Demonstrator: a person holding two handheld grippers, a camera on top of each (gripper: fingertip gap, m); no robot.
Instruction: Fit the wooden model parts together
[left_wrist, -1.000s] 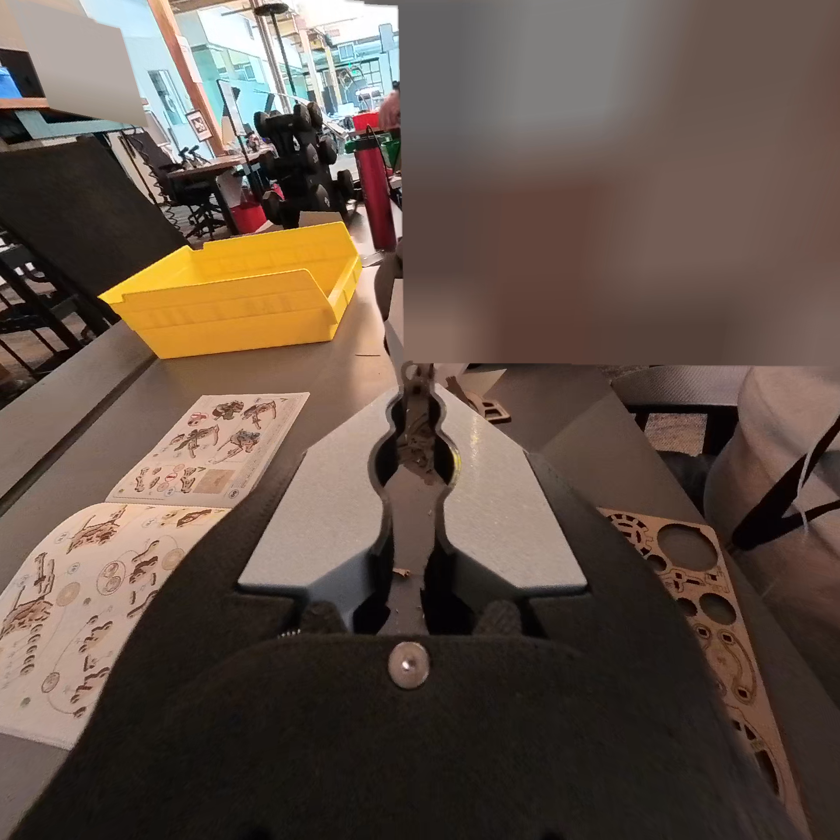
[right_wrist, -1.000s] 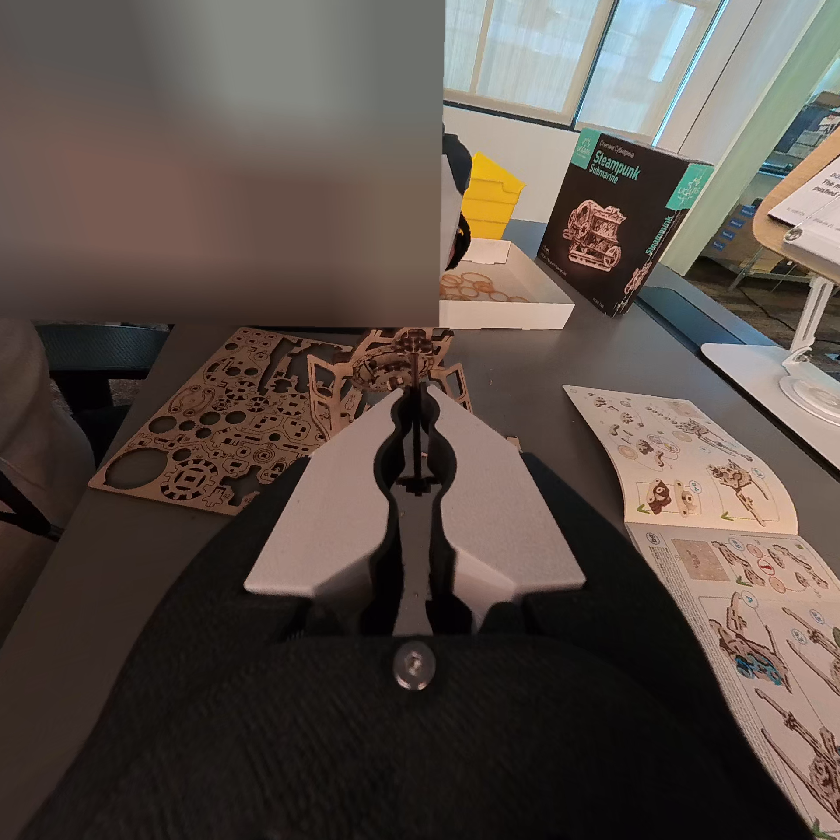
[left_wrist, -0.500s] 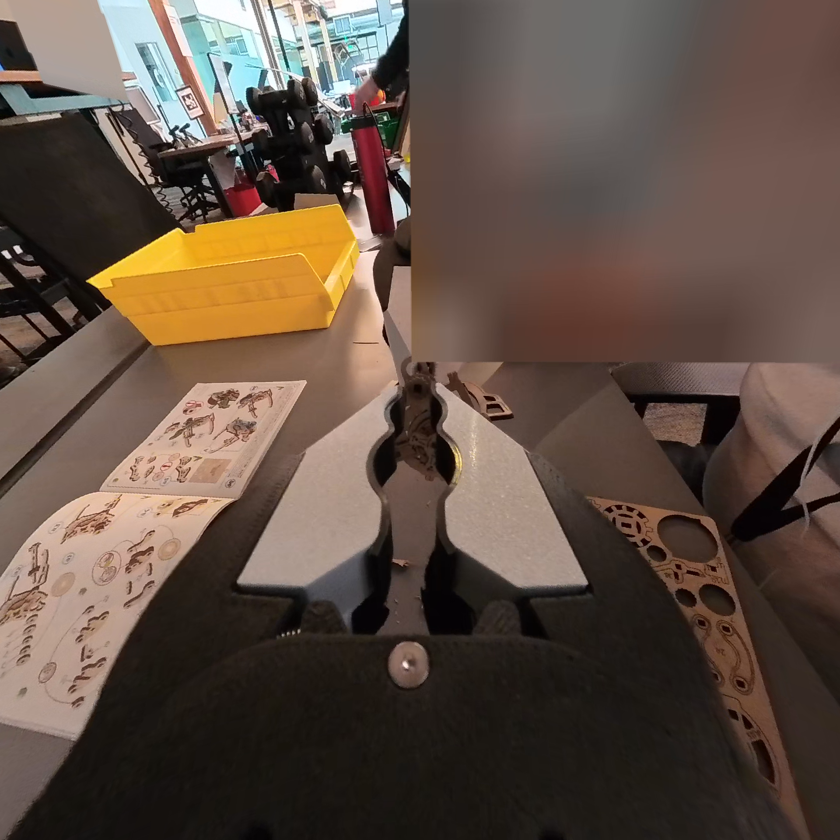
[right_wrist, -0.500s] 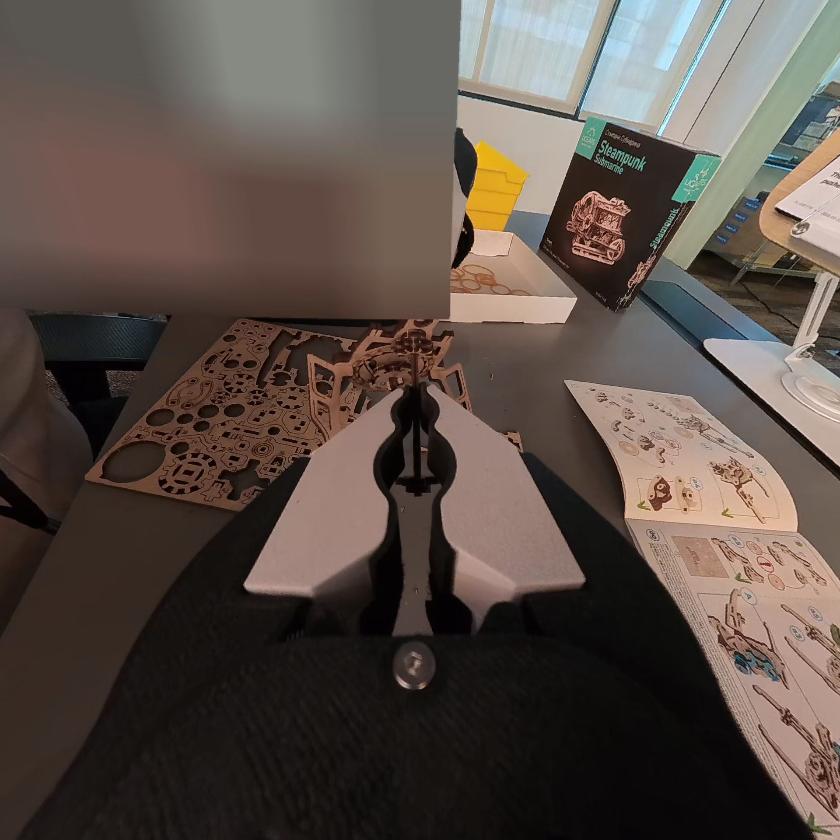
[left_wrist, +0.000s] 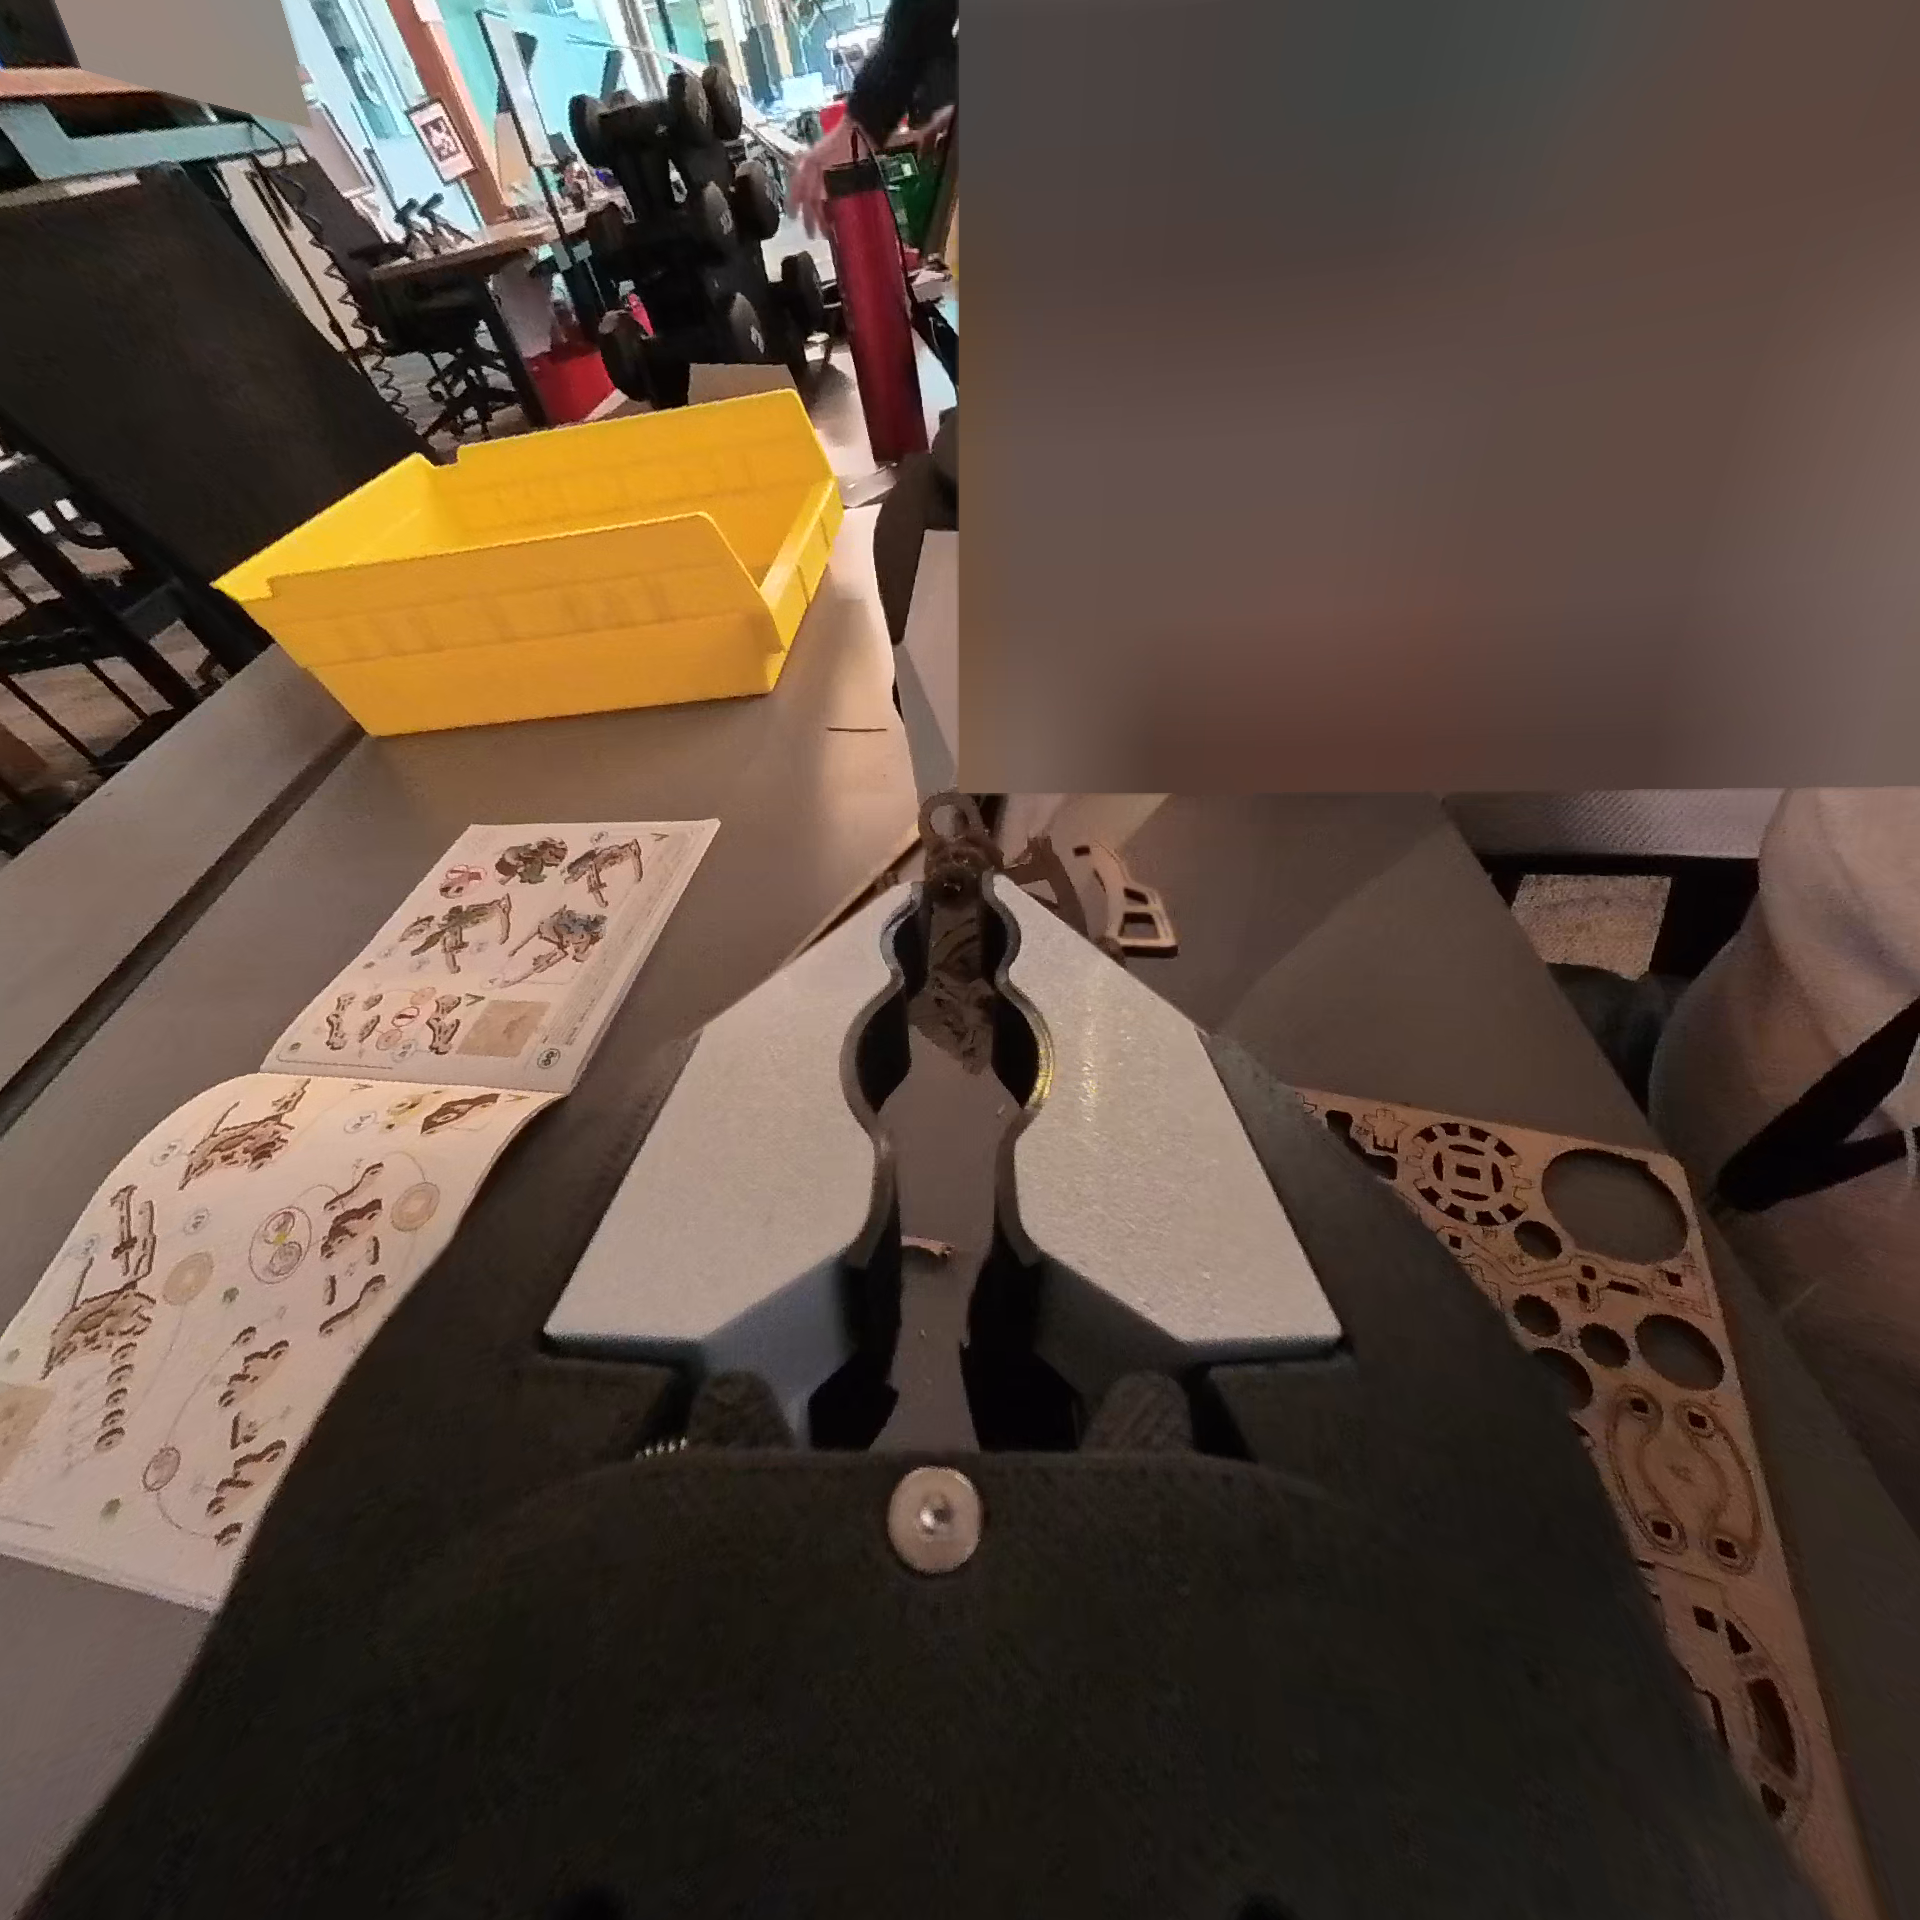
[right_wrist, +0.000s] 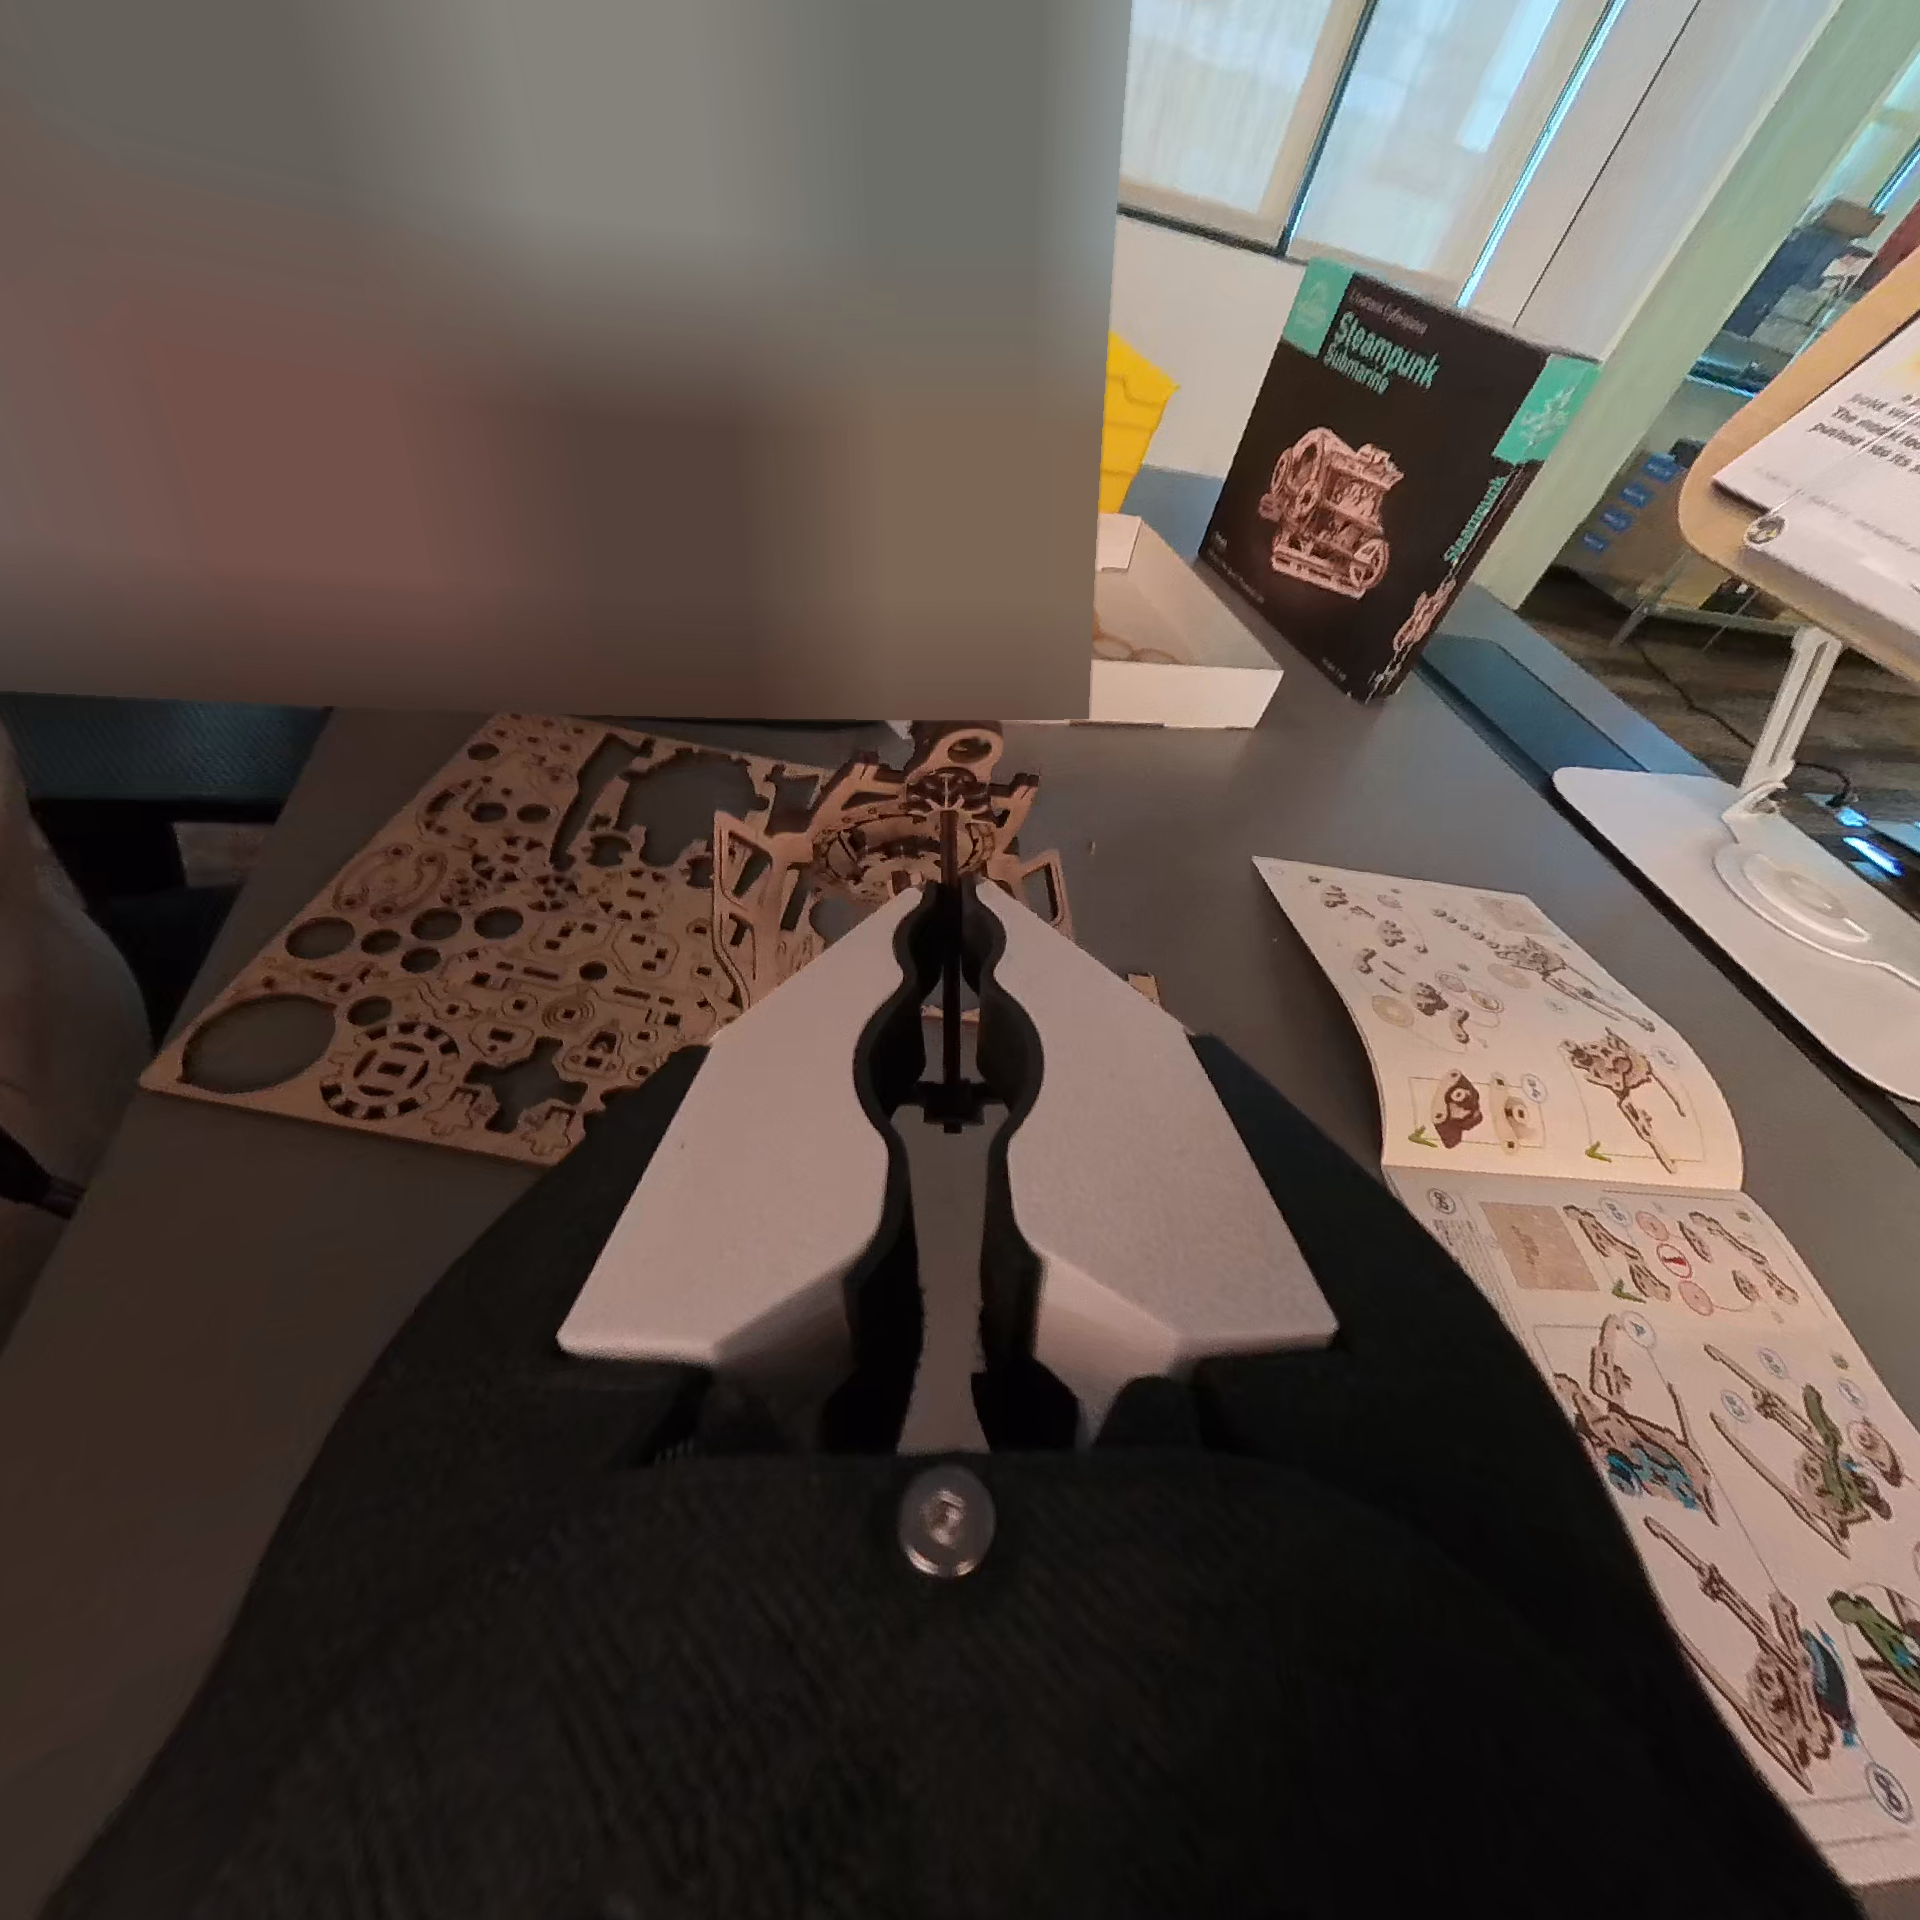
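left tongs: grey fingers | black body | silver screw | right tongs: same

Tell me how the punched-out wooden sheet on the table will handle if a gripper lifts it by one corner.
The wooden sheet is thin and riddled with cut-outs, so probably light and somewhat bendy. The narrow bridges between holes look fragile and may snap. It lies flat on the table, so catching an edge could be hard.
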